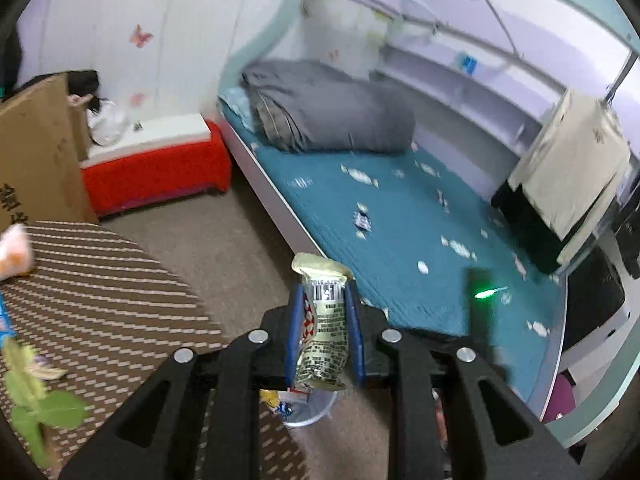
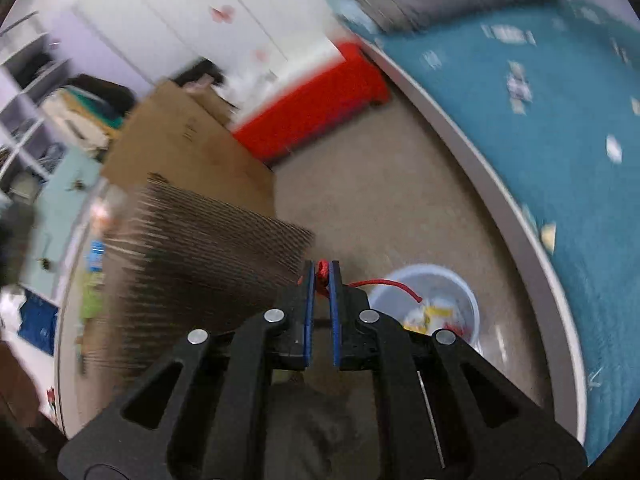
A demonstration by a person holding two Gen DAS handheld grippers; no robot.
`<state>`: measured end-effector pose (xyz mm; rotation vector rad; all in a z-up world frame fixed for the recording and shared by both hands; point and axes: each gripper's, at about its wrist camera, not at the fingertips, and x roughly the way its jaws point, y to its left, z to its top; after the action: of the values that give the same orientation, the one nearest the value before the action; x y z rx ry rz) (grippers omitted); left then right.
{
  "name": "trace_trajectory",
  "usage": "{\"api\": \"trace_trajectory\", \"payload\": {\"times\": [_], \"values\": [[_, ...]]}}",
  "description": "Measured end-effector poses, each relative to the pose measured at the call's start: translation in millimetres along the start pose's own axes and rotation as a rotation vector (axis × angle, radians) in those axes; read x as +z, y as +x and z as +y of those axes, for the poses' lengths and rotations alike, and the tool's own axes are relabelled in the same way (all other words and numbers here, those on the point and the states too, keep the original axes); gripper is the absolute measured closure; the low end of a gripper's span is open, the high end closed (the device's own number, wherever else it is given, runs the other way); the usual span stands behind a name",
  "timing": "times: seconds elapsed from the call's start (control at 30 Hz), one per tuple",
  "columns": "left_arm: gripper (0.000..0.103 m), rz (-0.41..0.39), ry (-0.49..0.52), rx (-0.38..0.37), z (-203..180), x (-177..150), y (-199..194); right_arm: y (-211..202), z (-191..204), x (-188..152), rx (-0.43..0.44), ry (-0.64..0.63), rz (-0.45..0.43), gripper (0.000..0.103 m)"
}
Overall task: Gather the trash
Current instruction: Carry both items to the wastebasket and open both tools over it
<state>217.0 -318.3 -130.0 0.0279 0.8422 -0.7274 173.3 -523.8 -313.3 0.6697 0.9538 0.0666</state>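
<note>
Right wrist view: the right tongs (image 2: 323, 276) stand almost shut, pinching a knot of red string (image 2: 322, 270) whose loose tail curls rightward over the rim of the white bin (image 2: 464, 288). The bin stands on the floor just below and right of the tips, with yellow and white litter inside; the drop therefore appears to call for a short shift right and down. Beyond lie the striped bench (image 2: 200, 240), a cardboard box (image 2: 180, 140) and the teal bed (image 2: 560, 140).

Left wrist view: the left tongs (image 1: 323, 304) hold narrow on a snack wrapper (image 1: 322, 320), its long axis running along the fingers and its end past the tips. The bin (image 1: 316, 416) shows only as a sliver beneath the linkage, nearer the camera than the tips. This view alone shows loose scraps (image 1: 362, 218) on the bed and the grey duvet (image 1: 328, 110); the other alone shows the bin's mouth. The right tongs seem better placed for the bin.
</note>
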Motion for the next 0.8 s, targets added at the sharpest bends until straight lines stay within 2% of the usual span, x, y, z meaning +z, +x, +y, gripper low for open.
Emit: {"api": "trace_trajectory", "payload": {"times": [0.17, 0.2, 0.23, 0.27, 0.43, 0.6, 0.67, 0.73, 0.8], "values": [[0.083, 0.101, 0.021, 0.029, -12.9, -2.9, 55.8, 76.4, -69.5, -15.5, 0.013, 0.174, 0.127, 0.093], [0.083, 0.118, 0.027, 0.036, -15.3, -3.1, 65.7, 83.9, -77.6, -16.7, 0.014, 0.195, 0.139, 0.077], [0.083, 0.146, 0.034, 0.047, -17.4, -5.0, 79.0, 89.9, -84.6, -18.7, 0.010, 0.212, 0.148, 0.034], [0.083, 0.159, 0.037, 0.054, -17.8, -4.7, 86.5, 91.8, -90.3, -20.9, 0.012, 0.227, 0.140, 0.022], [0.083, 0.239, 0.051, 0.081, -24.1, -8.0, 124.7, 69.1, -102.5, -20.8, 0.048, 0.262, 0.062, 0.020], [0.081, 0.324, 0.066, 0.111, -28.5, -13.3, 159.8, 17.2, -91.1, -2.3, 0.045, 0.229, -0.064, 0.015], [0.070, 0.358, 0.064, 0.129, -27.9, -13.9, 170.4, -0.2, -87.4, 3.3, 0.046, 0.215, -0.104, 0.013], [0.010, 0.391, 0.059, 0.161, -26.6, -15.6, 181.2, -18.5, -80.5, 8.3, 0.041, 0.201, -0.143, 0.010], [0.008, 0.360, 0.063, 0.216, -25.0, -14.9, 179.6, -30.1, -73.7, 10.1, 0.037, 0.189, -0.172, 0.006]]}}
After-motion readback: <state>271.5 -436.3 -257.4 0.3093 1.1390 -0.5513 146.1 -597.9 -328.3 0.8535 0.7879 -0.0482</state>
